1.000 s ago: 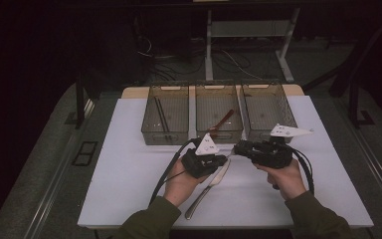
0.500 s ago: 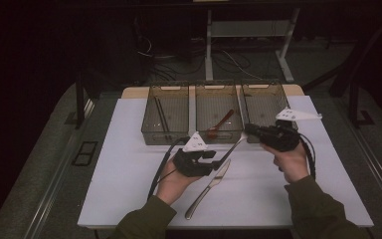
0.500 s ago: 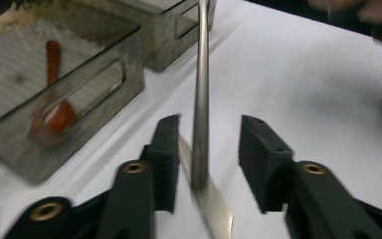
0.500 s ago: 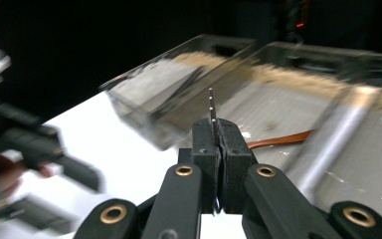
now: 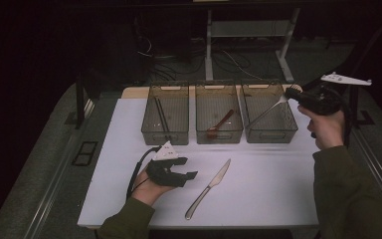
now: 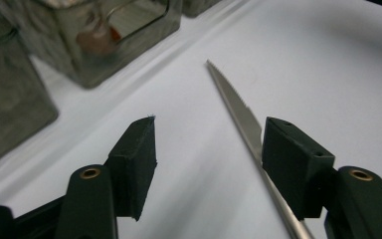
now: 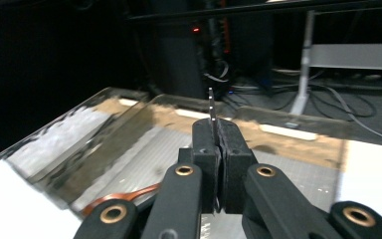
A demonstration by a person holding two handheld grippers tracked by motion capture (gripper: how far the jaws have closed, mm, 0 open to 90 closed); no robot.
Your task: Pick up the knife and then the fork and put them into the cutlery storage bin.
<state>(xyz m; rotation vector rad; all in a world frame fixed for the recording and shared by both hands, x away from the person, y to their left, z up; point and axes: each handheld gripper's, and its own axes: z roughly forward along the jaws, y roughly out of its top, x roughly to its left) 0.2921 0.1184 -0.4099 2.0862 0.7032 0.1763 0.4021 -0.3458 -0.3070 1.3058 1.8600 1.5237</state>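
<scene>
Fork held over the right-hand bin, knife lying loose on the white table top [image 5: 278, 169].

Three clear, smoke-tinted plastic bins stand in a row at the far edge: the left bin [image 5: 165, 113] holds dark chopsticks [image 5: 160, 115], the middle bin [image 5: 219, 113] a brown spoon [image 5: 220, 123], the right bin [image 5: 270, 113] the fork's tip. The right gripper [image 7: 214, 142], raised beside that bin, is clenched on the thin silver metal fork [image 5: 267, 110]. The left gripper [image 6: 206, 149] has just been opening; its pads stand released just beside the silver table knife [image 5: 208, 188], whose blade passes behind one pad.
</scene>
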